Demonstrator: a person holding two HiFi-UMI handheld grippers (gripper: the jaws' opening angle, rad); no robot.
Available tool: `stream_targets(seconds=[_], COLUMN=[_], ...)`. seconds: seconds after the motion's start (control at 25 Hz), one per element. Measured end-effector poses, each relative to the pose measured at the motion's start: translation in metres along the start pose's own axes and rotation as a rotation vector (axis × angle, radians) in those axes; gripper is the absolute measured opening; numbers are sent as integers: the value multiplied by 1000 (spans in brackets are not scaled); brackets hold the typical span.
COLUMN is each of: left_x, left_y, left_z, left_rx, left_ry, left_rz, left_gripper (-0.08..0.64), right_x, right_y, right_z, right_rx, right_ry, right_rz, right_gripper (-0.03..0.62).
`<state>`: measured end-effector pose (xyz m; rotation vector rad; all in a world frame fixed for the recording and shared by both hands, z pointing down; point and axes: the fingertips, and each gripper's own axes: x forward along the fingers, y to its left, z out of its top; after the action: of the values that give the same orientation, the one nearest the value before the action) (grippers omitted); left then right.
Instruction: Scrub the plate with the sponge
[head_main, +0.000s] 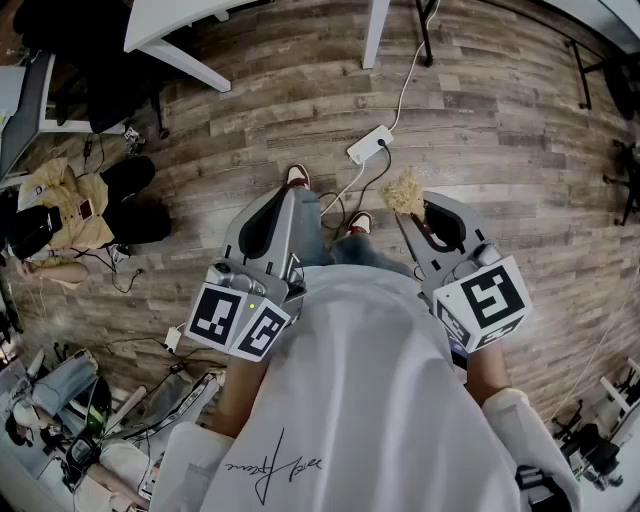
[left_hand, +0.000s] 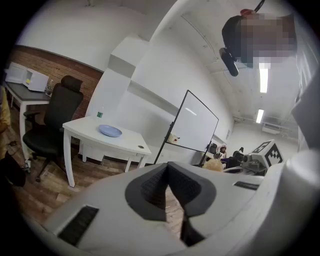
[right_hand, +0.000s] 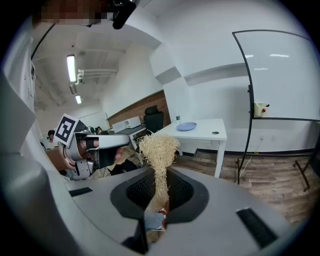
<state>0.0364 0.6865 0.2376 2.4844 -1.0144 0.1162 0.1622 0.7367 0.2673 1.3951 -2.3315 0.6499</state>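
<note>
The right gripper (right_hand: 158, 200) clamps a straw-coloured fibre sponge (right_hand: 159, 147), its tuft fanning out past the jaws. The left gripper (left_hand: 168, 189) is closed and empty — the blue plate (left_hand: 110, 131) lies on a white table (left_hand: 131, 139), well away.

**Right tongs** (right_hand: 159, 194), viewed along their own jaws. The jaws are closed on the thin lower strand of a straw-coloured, fibrous sponge (right_hand: 159, 149), whose bushy tuft stands upright above them. Behind it, a blue plate (right_hand: 186, 127) is seen lying on a white surface (right_hand: 202, 136), with a small dark disc (right_hand: 215, 133) near the front edge. The left tongs (right_hand: 120, 142), with a marker cube, are held at the left, apart from the sponge. A whiteboard (right_hand: 280, 75) on a black stand is seen at the right, on a wooden floor (right_hand: 270, 175).
</note>
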Motion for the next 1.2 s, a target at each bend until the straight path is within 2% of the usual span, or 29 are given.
stream_targets(seconds=[0.44, 0.64, 0.76, 0.92, 1.08, 1.2], left_x=[30, 53, 70, 83, 89, 92], left_y=[54, 102, 133, 174, 219, 252], left_z=[31, 54, 68, 94, 120, 137], left_rx=[-13, -28, -66, -49, -70, -46], left_ry=[-19, -13, 5, 15, -2, 0], left_rz=[35, 47, 50, 49, 36, 36], left_gripper=[2, 2, 2, 0, -3, -6], right_x=[46, 88, 116, 159, 204, 238], right_y=[-18, -26, -30, -25, -21, -14], right_z=[34, 67, 89, 121, 154, 177], right_rx=[-11, 50, 21, 45, 61, 68], right_ry=[14, 0, 6, 7, -17, -30], right_rz=[-14, -15, -33, -26, -19, -7], right_gripper=[43, 44, 44, 44, 44, 44])
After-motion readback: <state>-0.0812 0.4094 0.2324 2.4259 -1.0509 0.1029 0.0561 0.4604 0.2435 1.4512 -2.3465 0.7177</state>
